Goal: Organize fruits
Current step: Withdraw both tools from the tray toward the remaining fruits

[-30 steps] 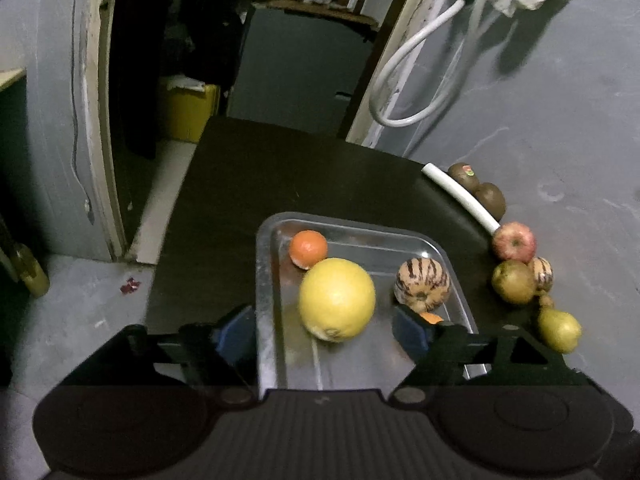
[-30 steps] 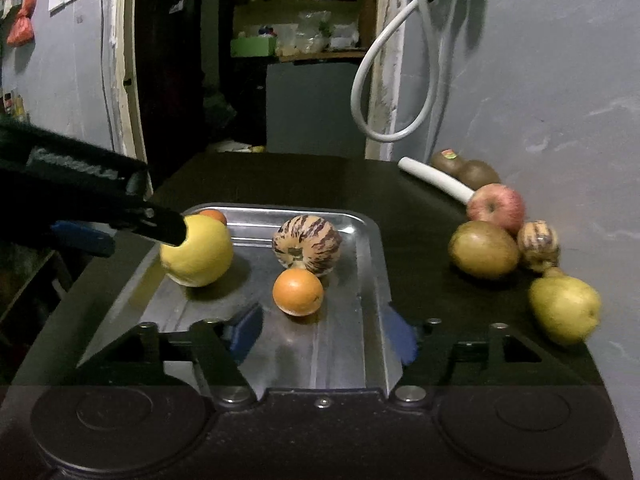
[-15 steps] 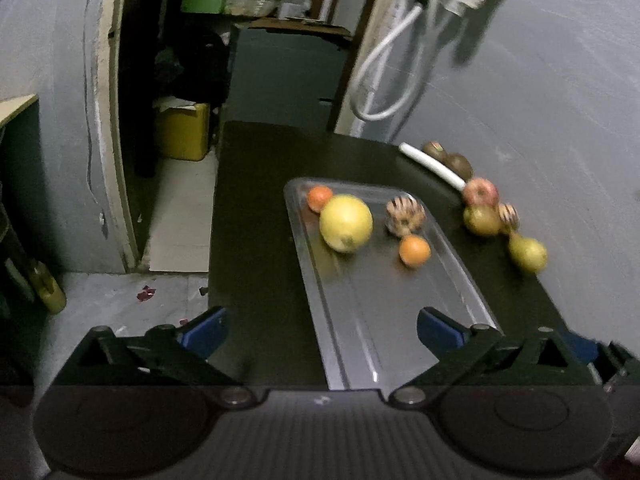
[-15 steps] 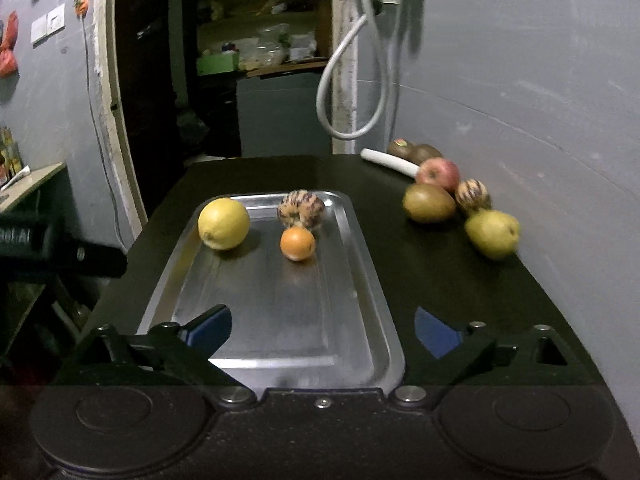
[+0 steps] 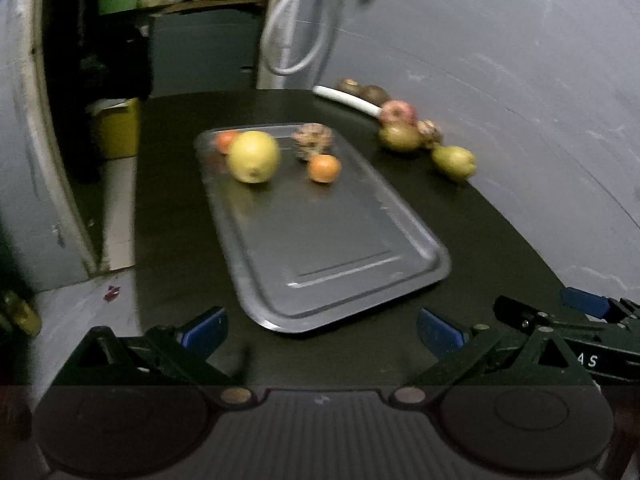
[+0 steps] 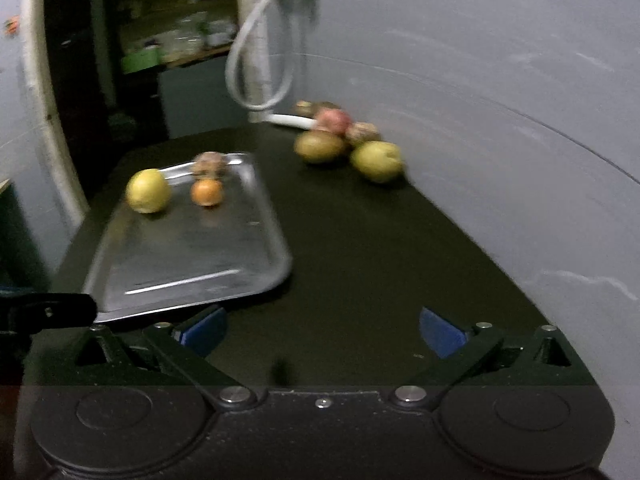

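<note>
Only left view, second orange (image 5: 226, 141) behind lemon (image 5: 253, 156)

Shiny metal tray (image 5: 400, 216) on matt dark table (image 5: 172, 184)

A white hose (image 5: 292, 36) hangs looped against the grey wall (image 5: 500, 60). A yellow bin (image 5: 116, 128) stands on the floor left of the dark surface (image 5: 472, 216), beside a doorway.

Yellow citrus (image 5: 253, 156) on tray (image 5: 360, 280); pear (image 5: 454, 161), seemingly, beside.
</note>
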